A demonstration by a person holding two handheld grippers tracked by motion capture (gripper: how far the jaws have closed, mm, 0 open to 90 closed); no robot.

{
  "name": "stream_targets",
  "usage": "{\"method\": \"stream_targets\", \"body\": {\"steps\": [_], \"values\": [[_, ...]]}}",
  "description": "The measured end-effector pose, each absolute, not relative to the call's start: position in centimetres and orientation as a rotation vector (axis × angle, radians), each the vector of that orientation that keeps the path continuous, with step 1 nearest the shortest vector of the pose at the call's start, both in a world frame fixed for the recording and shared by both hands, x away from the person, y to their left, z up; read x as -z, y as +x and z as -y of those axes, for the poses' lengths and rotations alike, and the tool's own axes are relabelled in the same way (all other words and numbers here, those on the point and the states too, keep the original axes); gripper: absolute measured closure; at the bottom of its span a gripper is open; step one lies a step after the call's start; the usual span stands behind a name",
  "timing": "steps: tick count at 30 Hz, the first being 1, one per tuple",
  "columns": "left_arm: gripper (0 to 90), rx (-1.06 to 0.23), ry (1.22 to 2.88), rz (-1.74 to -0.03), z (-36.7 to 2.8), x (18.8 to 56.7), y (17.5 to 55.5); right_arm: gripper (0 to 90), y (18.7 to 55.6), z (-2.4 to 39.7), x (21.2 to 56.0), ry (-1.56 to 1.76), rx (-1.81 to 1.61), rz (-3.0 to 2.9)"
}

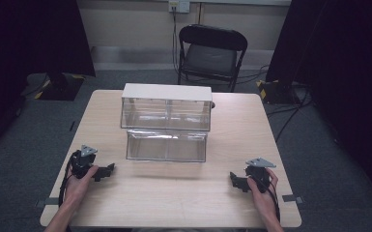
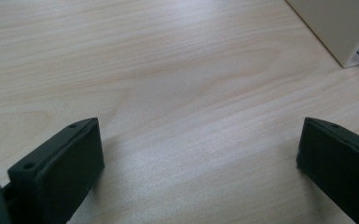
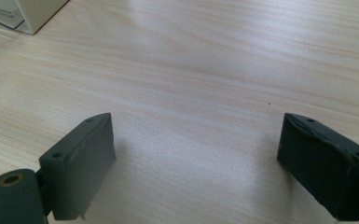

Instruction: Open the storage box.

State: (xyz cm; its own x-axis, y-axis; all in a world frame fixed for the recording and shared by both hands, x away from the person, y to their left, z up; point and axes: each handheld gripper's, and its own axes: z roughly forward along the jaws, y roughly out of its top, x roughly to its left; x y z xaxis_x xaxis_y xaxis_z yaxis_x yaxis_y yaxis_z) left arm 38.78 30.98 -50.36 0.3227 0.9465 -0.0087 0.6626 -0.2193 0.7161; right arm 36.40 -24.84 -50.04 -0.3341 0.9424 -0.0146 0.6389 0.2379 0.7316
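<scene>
The clear drawer (image 1: pixel 166 145) sits pulled out in front of the white-topped clear cabinet (image 1: pixel 166 107) at the middle of the surface (image 1: pixel 183 193), its front face well apart from both tools. Nothing is gripped, so the work on the drawer looks not yet begun. The left gripper (image 1: pixel 107 170) and right gripper (image 1: pixel 235 180) rest near the front corners, fingers (image 2: pixel 70 163) spread wide apart over bare wood, aimed inward.

The table (image 1: pixel 174 193) is showing pale wood grain; the clear drawer unit (image 1: pixel 166 113) is showing a white top; both grippers' jaws are showing black.
</scene>
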Motion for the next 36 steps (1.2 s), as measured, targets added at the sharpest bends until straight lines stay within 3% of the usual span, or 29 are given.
{"method": "stream_targets", "body": {"steps": [8,9,10,12,36], "values": [[8.1,-0.582,1.984,-1.395,-30.8,50.0,38.5,10.2,36.4,24.8,50.0,1.445,-0.883,-2.059],[17.2,-0.578,1.984,-1.389,-30.7,49.8,38.4,10.2,36.4,24.8,50.0,1.445,-0.883,-2.059],[18.7,-0.578,1.984,-1.389,-30.7,49.8,38.4,10.2,36.4,24.8,50.0,1.445,-0.883,-2.059],[15.8,-0.573,1.983,-1.383,-30.6,49.6,38.4,10.2,36.4,24.8,50.0,1.445,-0.883,-2.059],[19.2,-0.512,1.916,-1.189,-28.0,47.3,36.7,10.2,36.4,24.8,50.0,1.445,-0.883,-2.059]]}}
